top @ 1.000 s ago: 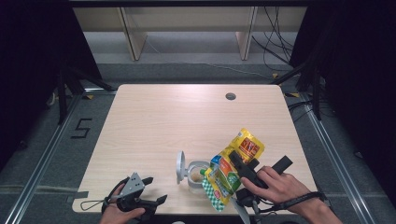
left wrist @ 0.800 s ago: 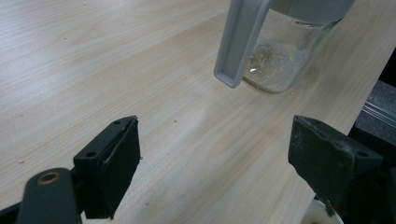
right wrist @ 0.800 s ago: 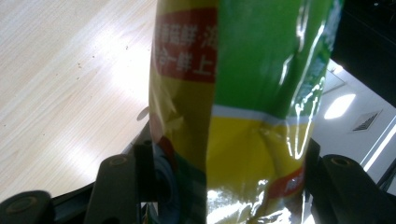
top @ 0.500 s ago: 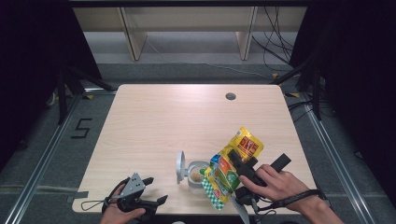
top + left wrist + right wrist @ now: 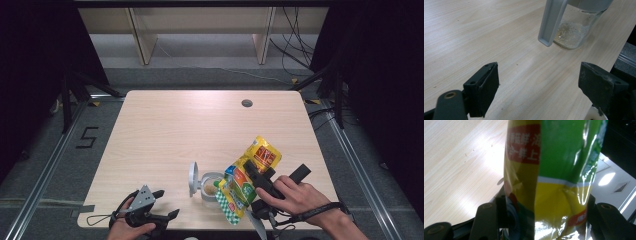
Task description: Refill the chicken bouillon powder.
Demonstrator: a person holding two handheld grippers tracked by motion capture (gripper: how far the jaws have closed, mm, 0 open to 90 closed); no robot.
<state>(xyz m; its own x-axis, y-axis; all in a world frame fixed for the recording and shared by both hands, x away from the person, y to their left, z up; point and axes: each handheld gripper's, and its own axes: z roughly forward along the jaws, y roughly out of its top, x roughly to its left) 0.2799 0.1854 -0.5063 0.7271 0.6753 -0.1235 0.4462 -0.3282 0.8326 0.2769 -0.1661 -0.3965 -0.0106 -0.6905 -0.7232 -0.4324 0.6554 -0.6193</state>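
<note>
Pouch: the right gripper (image 5: 248, 176) is pinching a yellow-and-green snack pouch (image 5: 250, 175) across its middle, near the counter's front edge, right of centre.
Long axis: it is running from upper right down to lower left, low end tipping over the jar's mouth.
Jar: a small glass jar (image 5: 210, 186) is standing just left of the pouch, grey flip lid (image 5: 193, 178) hanging open on its left, some pale grains sitting inside.
Nearer hand: the right one, by far.
Left gripper (image 5: 165, 205): it is resting at the front-left edge, fingers (image 5: 482, 91) spread, nothing between them, pointing at the jar.
Surface: pale wood counter (image 5: 200, 125), a cable hole (image 5: 246, 103) toward the back right.
Room: grey floor, shelving legs and cables behind.
</note>
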